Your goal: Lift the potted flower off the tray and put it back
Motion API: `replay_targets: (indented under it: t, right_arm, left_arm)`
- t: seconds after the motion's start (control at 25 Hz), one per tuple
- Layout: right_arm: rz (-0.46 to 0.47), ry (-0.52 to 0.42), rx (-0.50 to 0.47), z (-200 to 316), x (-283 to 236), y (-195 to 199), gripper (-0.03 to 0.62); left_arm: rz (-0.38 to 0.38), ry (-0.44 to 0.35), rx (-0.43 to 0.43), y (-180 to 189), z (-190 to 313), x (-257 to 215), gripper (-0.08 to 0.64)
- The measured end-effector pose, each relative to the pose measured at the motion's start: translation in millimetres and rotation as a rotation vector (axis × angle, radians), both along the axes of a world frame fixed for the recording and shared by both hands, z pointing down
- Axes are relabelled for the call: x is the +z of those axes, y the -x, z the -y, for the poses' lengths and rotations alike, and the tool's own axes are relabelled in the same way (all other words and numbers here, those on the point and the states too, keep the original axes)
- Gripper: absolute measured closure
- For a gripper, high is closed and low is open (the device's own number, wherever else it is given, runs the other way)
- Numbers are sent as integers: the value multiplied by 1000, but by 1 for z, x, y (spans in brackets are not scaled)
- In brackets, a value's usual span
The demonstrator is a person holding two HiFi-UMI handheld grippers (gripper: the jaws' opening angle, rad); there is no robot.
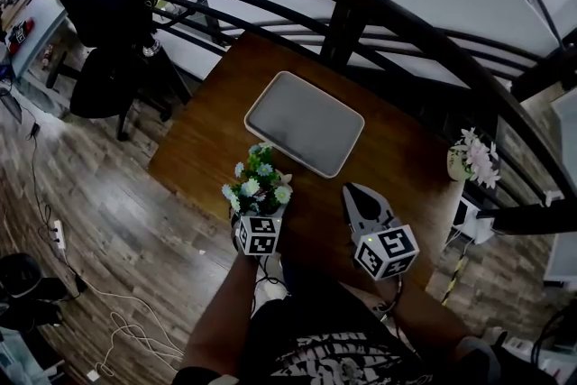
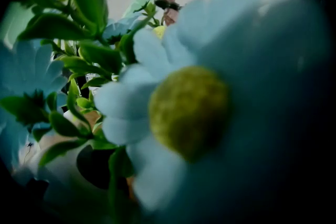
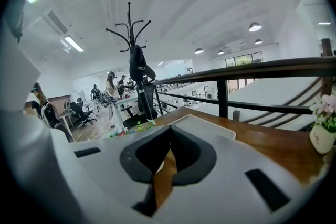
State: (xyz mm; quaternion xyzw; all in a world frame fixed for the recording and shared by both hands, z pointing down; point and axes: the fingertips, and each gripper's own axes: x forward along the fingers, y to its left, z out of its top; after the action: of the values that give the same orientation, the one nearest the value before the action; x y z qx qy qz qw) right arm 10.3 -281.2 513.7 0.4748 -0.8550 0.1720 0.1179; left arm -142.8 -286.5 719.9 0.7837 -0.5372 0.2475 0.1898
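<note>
The grey tray (image 1: 305, 123) lies empty in the middle of the wooden table (image 1: 397, 160). The potted flower (image 1: 257, 185), with white and blue blooms, is off the tray, over the table's near left corner. My left gripper (image 1: 259, 228) is right behind it; only its marker cube shows, and the blooms hide the jaws. In the left gripper view a white daisy (image 2: 189, 113) fills the frame, with the pale pot (image 2: 47, 165) low at the left. My right gripper (image 1: 353, 191) rests shut and empty on the table, right of the flower, pointing at the tray (image 3: 210, 127).
A second small pot with pink flowers (image 1: 471, 160) stands at the table's right edge. A dark curved railing (image 1: 397, 22) runs close behind the table. A black chair (image 1: 113, 22) stands at the far left, and cables (image 1: 108, 320) lie on the floor.
</note>
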Motion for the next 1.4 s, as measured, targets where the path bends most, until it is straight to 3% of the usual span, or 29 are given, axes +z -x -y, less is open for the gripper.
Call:
replay_targets:
  t: [0.48, 0.64, 0.76, 0.8, 0.92, 1.04, 1.2, 1.4]
  right_arm:
    - [-1, -29, -45, -17, -24, 23, 594]
    - [-5, -33, -50, -30, -26, 25, 594]
    - [-13, -31, -52, -46, -23, 24, 594]
    - [-18, -32, -55, -52, -22, 27, 594]
    - [-31, -26, -59, -70, -20, 35, 594]
    - [-37, -15, -65, -99, -16, 24, 594]
    - [-31, -38, -84, -116, -21, 25, 594]
    - [-39, -19, -111, -137, -19, 43, 594]
  left_arm:
    - [-22, 26, -48, 24, -40, -14, 74]
    - [-89, 1, -100, 34, -63, -25, 75]
    - [-119, -43, -89, 35, -81, -59, 85]
    - [-120, -58, -86, 38, -87, -70, 123]
    - [-135, -106, -125, 53, -105, -99, 404]
    - [-152, -146, -170, 50, -128, -124, 526]
    - [-146, -215, -207, 55, -136, -155, 551]
    - [-167, -229, -223, 65, -160, -169, 551]
